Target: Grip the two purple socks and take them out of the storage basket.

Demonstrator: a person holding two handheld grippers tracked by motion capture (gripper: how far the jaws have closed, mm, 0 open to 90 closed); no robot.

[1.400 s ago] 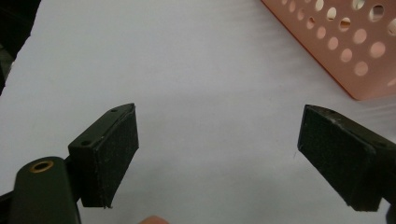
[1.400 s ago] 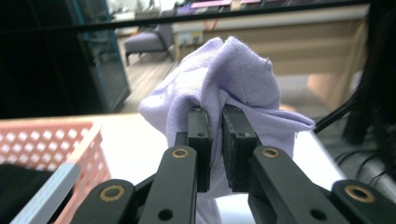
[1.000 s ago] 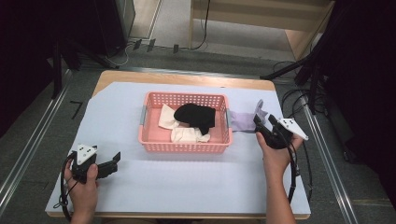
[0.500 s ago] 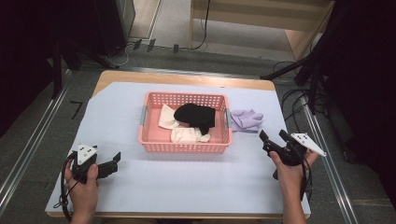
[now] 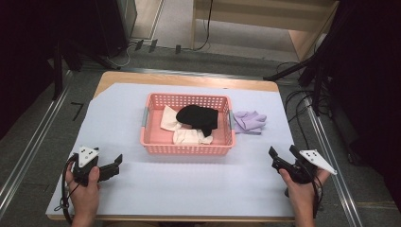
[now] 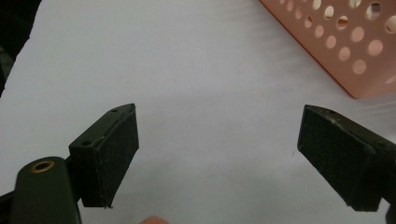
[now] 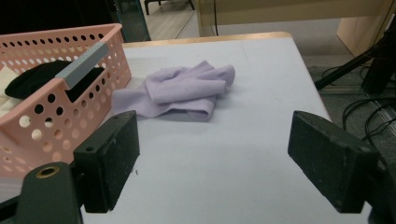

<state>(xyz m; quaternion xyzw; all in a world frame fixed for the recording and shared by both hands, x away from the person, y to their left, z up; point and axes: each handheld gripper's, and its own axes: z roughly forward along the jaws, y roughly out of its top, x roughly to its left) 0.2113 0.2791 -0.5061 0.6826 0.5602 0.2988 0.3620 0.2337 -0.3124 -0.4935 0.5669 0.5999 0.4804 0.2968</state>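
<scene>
Left gripper point(image 5: 116, 163), held in the person's left hand point(image 5: 84, 189) at the near left of the table point(image 5: 123, 198), with its jaws spread wide and nothing between them; in the left gripper view the two black pads point(image 6: 116, 154) stand well apart above the bare pale covering, and a corner of the pink basket point(image 6: 345, 51) enters at upper right. Right gripper point(image 5: 282, 156), held in the person's right hand point(image 5: 300, 194) at the near right of the table, likewise has its jaws spread wide and empty, pointing toward the far side; in the right gripper view its pads point(image 7: 116, 158) frame the lilac cloth point(image 7: 184, 91) lying farther off. Pink perforated basket point(image 5: 187, 142) at the table's centre, well apart from both grippers, with grey handle strips on its short sides. Black garment point(image 5: 198, 118) lies in the basket toward its right half, resting partly on a white cloth point(image 5: 182, 132) that covers the basket floor beneath it. Lilac cloth point(image 5: 249, 121), crumpled, lies on the table just beside the basket's right wall; whether it touches the wall cannot be told. Grey three-cornered plates top both grippers, and a dark cable point(image 5: 64, 198) loops beside the left hand. Floor cables point(image 5: 302, 109) trail beyond the table's right edge
</scene>
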